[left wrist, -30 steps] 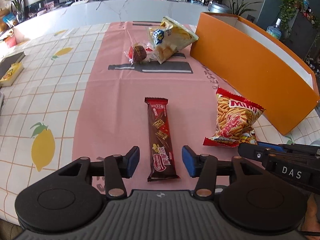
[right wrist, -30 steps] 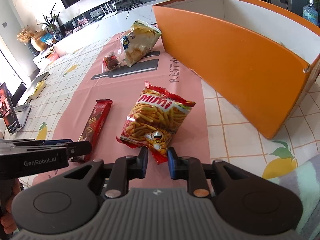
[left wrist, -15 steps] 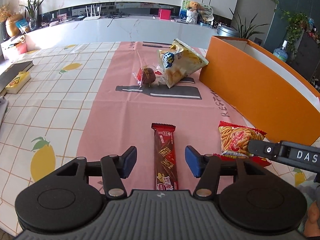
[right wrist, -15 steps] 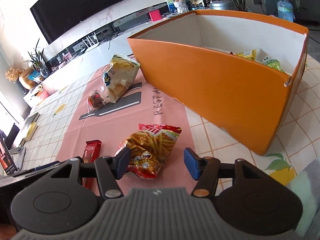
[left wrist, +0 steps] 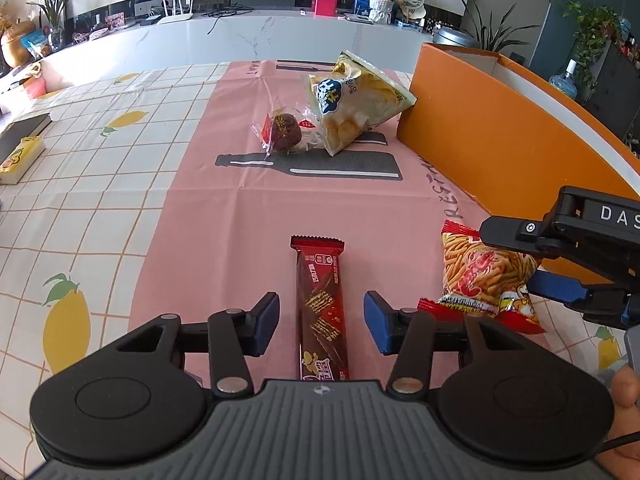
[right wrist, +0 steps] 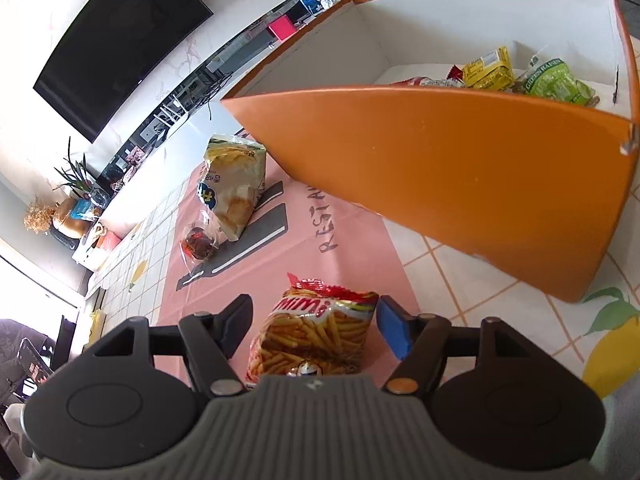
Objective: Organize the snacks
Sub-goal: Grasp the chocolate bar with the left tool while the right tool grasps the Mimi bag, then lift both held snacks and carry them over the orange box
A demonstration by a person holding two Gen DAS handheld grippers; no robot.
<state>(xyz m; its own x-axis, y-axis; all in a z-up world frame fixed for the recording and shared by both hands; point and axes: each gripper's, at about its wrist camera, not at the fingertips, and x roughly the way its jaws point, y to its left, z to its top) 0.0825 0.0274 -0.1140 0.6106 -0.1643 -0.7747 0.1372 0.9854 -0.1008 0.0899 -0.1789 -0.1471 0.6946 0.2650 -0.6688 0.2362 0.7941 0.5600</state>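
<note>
A dark red chocolate bar [left wrist: 322,308] lies flat on the pink runner, lengthwise between the jaws of my left gripper [left wrist: 322,322]. Those jaws are closing, with a gap still on both sides of the bar. A red Mimi snack bag [right wrist: 316,332] [left wrist: 486,280] lies between the jaws of my right gripper [right wrist: 316,320] [left wrist: 532,264], which are opening; its pads do not press the bag. The orange box [right wrist: 460,168] [left wrist: 500,152] stands to the right with several packets inside. A yellow chips bag [left wrist: 356,104] [right wrist: 232,184] and a wrapped brown cake [left wrist: 284,132] [right wrist: 198,240] lie farther back.
The lemon-print tablecloth [left wrist: 80,208] spreads to the left of the runner. A dark book with a yellow packet [left wrist: 20,148] sits at its left edge. A white counter [left wrist: 240,36] runs behind the table. The box's near corner [right wrist: 572,280] stands close to my right gripper.
My right gripper let go of the Mimi bag's corner, opened wide, rolled and slid forward over the bag. My left gripper crept forward along the chocolate bar and its jaws narrowed.
</note>
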